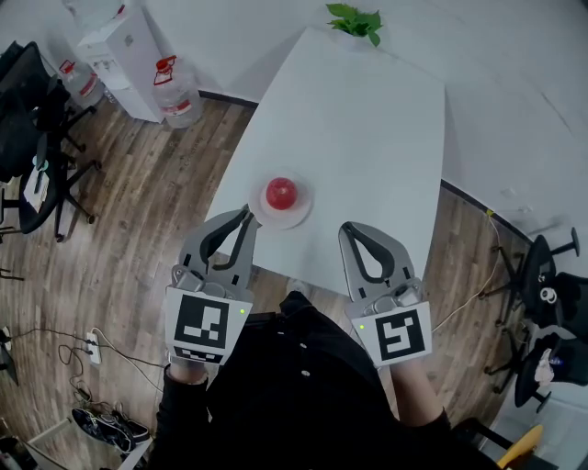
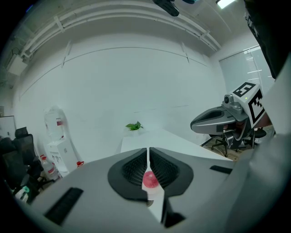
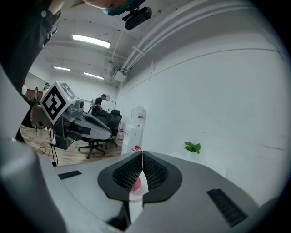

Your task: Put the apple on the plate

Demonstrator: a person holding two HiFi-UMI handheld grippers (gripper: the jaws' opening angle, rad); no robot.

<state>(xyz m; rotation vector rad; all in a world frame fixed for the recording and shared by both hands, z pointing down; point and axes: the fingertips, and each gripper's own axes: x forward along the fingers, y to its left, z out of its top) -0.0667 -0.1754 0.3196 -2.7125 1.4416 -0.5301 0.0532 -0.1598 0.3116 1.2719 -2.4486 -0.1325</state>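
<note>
Room: wooden floor (image 1: 138, 229) and white walls; a water dispenser (image 1: 119, 55) with a big water bottle (image 1: 176, 92) beside it at the upper left of the head view, and office chairs (image 1: 41, 138) along the left edge.
Desk: a white desk (image 1: 367, 138) runs from the frame's middle up to the top, bare over most of its surface.
Plant: a small green plant (image 1: 355, 20) stands at the far end of the desk, top centre of the head view.
Plate: a pale round plate (image 1: 299, 213) lies close to the near left edge of the desk, just left of the frame's centre.
Apple: the red apple (image 1: 281, 192) sits on the plate, about in its middle, with neither gripper touching it.
Left gripper: the left gripper (image 1: 246, 213) reaches up from the lower left, its tip just beside the plate's left rim; whether it touches the rim cannot be told.
Left fingers: pressed together at the tips with nothing between them; in the left gripper view the apple shows beyond them, through the gap below the tips.
Right gripper: the right gripper (image 1: 349, 228) is over the near edge of the desk, to the right of the plate and apart from it.
Right fingers: brought together at the tips, holding nothing; the apple shows past them, low in the right gripper view.
Person: dark clothing (image 1: 294, 386) fills the bottom centre of the head view, between the two marker cubes.
Floor clutter: cables (image 1: 83, 367) lie at the lower left.
</note>
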